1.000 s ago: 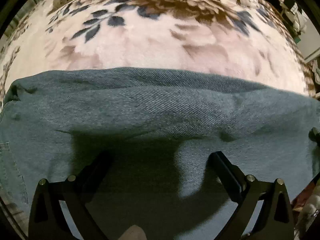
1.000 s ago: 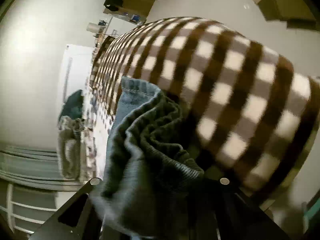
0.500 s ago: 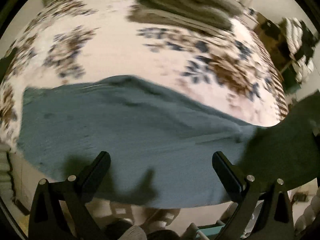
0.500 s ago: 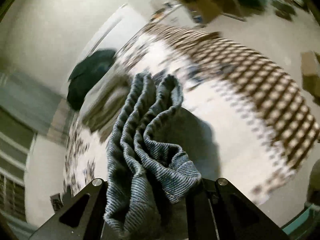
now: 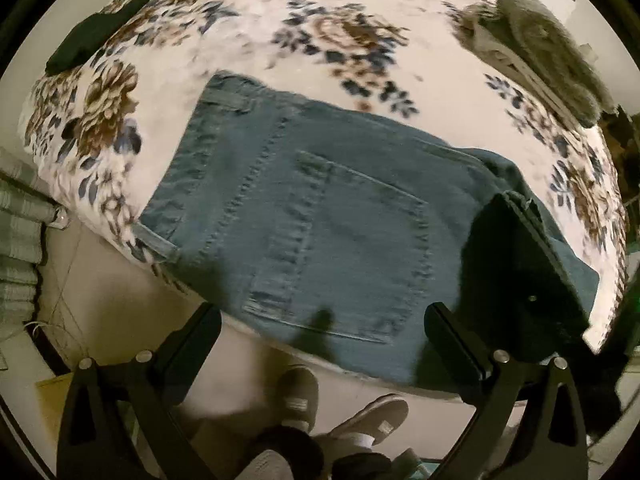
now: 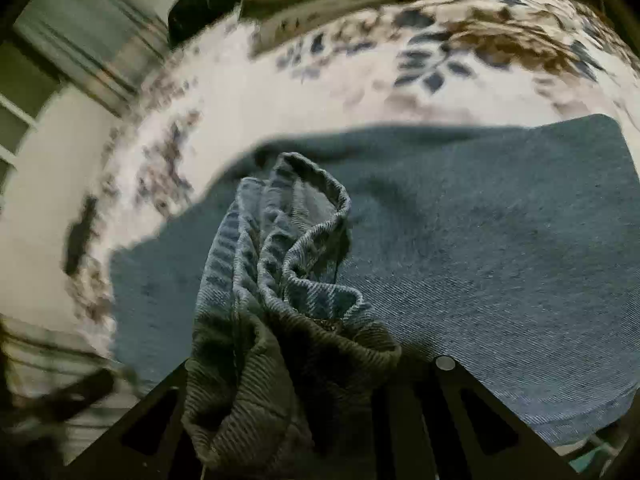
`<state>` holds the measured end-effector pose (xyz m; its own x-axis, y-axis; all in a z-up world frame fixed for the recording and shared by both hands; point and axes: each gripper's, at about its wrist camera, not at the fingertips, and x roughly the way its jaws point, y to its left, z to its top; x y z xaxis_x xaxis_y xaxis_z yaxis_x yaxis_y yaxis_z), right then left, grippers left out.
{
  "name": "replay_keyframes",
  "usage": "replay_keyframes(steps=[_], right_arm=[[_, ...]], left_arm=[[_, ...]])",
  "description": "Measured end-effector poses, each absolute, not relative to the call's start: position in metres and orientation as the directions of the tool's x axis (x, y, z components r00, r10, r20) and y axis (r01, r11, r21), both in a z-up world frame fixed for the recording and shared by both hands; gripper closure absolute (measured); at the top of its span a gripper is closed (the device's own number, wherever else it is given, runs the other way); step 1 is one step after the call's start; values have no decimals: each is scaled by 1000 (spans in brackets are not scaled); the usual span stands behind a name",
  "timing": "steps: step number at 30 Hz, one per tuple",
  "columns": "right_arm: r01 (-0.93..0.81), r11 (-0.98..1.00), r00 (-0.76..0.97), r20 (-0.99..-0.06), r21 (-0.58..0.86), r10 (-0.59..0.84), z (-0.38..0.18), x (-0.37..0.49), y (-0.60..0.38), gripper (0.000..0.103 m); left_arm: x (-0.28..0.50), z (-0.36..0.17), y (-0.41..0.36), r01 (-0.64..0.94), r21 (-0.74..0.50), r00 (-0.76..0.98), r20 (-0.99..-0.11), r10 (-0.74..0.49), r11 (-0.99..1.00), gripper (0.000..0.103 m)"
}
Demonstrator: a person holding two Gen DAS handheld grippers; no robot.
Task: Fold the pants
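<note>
Blue denim pants (image 5: 312, 216) lie on a floral bedspread (image 5: 248, 48), waistband at the left, back pocket facing up, reaching the bed's near edge. My left gripper (image 5: 320, 332) is open and empty, held above the near edge of the pants. At the right, the dark shape of the other gripper (image 5: 520, 272) carries a fold of denim over the pants. In the right wrist view my right gripper (image 6: 304, 368) is shut on the bunched hem of the pant legs (image 6: 288, 248), held over the flat denim (image 6: 480, 240).
A pile of grey folded cloth (image 5: 548, 48) lies at the far right of the bed. A dark garment (image 5: 92, 40) lies at the far left corner. My feet in slippers (image 5: 340, 412) stand on the floor below the bed edge.
My right gripper has swung the held hem from beside the bed over onto the pants. My left gripper has pulled back and up, so the waistband and pocket show now.
</note>
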<state>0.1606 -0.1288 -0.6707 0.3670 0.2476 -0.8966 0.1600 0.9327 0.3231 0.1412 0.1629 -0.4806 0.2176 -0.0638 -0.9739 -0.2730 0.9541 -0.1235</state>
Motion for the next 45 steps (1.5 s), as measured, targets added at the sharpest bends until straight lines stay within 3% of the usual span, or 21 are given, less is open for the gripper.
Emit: replay_keyframes(steps=[1,3,4,6,8,18,22,23,24,26,32,39,40,41,42,43,44,45], right_arm=[[170,933,347,-906,316,243,-677,164,-126,84],[157,903,286,-894,400,346,-689,171,-122,54],[123,882,255,-874,454,414,-688,173,-116,49],[87,806,161,-807,585,568,-685,172,-108,47],[131,773,171,-783,620,599,-679,164,-126,47],[362,858,232,-927,364,296,-657,118,-274,44],[425,849,236,-944,313,230,-653,115,-305,44],[438,844,242,-945,309,221,-652,113,-312,44],[447,841,242,-946,305,214,-652,111,-318,44],[463,835,242,-949,296,202,-652,108,-329,44],[457,846,216,-957,274,193,-658,124,-318,44],[402,898,151,-980,179,127,-664,149,-289,44],[393,904,152,-981,168,116,-662,151,-286,42],[381,912,159,-982,155,100,-660,154,-282,30],[370,918,168,-982,140,82,-658,156,-278,15],[362,923,173,-982,131,71,-656,158,-274,9],[356,927,176,-983,121,61,-655,161,-270,2],[350,930,173,-983,113,54,-655,163,-266,2]], left_arm=[[142,-481,167,-276,-126,217,-974,-65,953,0],[145,-481,175,-277,-140,222,-972,-78,951,0],[148,-479,177,-276,-147,231,-970,-83,950,0],[155,-476,172,-260,-164,249,-964,-98,952,0],[164,-475,163,-236,-181,257,-959,-118,955,0],[224,-523,51,-22,-200,222,-956,-190,980,1],[236,-544,16,53,-127,230,-964,-136,990,29],[235,-541,13,69,-127,255,-957,-140,990,60],[231,-537,9,98,-156,280,-944,-177,983,80],[223,-527,1,133,-138,290,-941,-172,981,82],[215,-502,36,32,-239,276,-931,-238,971,82],[225,-539,38,-10,-251,204,-948,-244,968,76],[226,-538,41,-23,-270,202,-944,-260,963,76],[226,-535,45,-40,-303,209,-934,-288,952,73],[222,-531,51,-55,-317,226,-928,-298,947,68],[219,-526,56,-64,-320,241,-924,-297,945,55],[214,-519,64,-74,-328,263,-917,-299,942,33],[207,-511,74,-91,-329,288,-912,-291,940,20]])
